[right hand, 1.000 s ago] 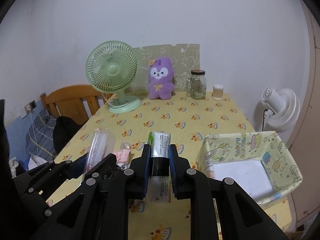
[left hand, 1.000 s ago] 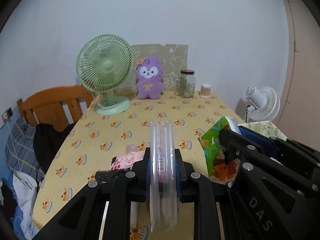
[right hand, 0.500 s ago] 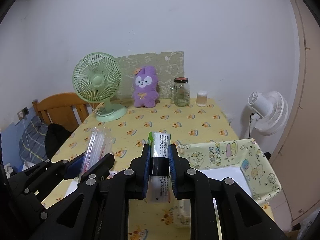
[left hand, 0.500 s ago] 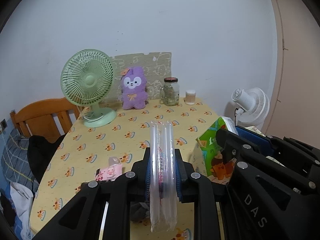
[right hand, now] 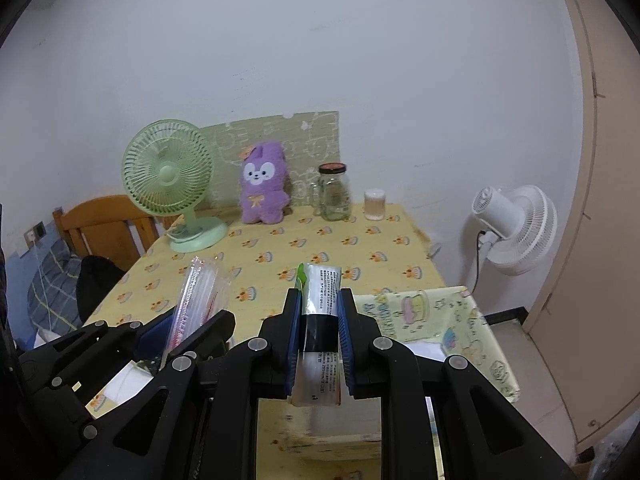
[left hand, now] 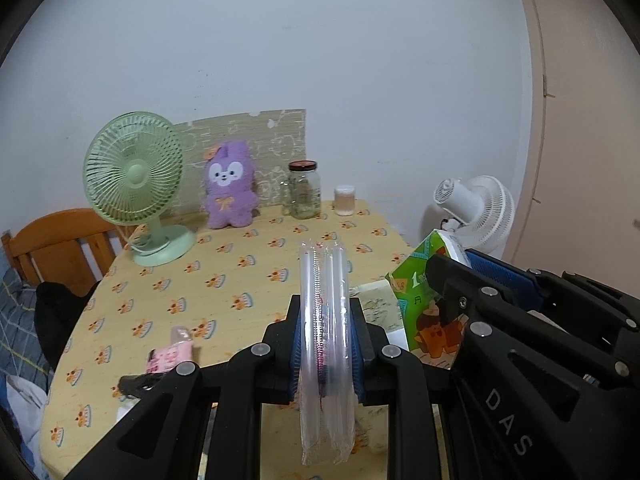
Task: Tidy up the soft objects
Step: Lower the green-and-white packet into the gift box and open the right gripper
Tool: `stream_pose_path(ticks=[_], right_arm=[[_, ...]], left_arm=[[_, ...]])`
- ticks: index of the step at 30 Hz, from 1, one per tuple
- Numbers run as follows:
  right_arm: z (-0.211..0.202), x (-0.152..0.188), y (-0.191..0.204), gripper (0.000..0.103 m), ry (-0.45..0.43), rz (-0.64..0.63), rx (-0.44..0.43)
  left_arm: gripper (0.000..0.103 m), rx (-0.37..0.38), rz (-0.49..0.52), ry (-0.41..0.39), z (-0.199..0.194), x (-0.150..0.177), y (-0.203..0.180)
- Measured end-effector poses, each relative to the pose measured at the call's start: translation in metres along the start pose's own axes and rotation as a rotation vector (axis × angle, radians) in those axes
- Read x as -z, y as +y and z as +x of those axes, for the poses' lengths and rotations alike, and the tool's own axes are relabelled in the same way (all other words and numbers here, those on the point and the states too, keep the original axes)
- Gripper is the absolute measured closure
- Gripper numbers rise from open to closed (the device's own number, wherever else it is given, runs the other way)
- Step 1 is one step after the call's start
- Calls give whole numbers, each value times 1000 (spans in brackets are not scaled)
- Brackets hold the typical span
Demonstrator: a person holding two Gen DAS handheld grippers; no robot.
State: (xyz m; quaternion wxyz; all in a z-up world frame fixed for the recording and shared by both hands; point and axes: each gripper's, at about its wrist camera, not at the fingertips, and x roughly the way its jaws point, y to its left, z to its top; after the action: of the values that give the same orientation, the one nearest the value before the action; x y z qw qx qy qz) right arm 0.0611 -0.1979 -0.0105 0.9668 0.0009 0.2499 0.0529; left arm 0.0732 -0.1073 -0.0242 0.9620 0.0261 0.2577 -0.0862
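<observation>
On the side of the right gripper [left hand: 472, 280] I read the letters "DAS" (the small print on its pack is not legible to me). This gripper is clenched on a green and white printed pack [right hand: 320, 292], which stands up between its blue pads above the patterned fabric box [right hand: 472, 328]. My left gripper [left hand: 326, 320] is closed on a clear plastic sleeve of straws [left hand: 325, 300], held upright over the yellow tablecloth [left hand: 240, 272]. A small pink packet [left hand: 170, 356] lies on the cloth near it.

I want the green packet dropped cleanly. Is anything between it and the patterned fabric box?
Nothing visible blocks it. The right gripper is shut on the green packet, held above the near edge of the patterned fabric box, whose open top shows only its white bottom.
</observation>
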Motion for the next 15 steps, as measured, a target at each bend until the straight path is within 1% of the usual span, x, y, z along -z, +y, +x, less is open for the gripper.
stream_pose_path(ticks=[8,15], right_arm=[[5,1,-32,82,-3,22,46],[25,5,-58,82,16,37,80]], left_arm=[[84,42,28,6,20,-4,-28],[83,58,38,35,47,-5,-44]])
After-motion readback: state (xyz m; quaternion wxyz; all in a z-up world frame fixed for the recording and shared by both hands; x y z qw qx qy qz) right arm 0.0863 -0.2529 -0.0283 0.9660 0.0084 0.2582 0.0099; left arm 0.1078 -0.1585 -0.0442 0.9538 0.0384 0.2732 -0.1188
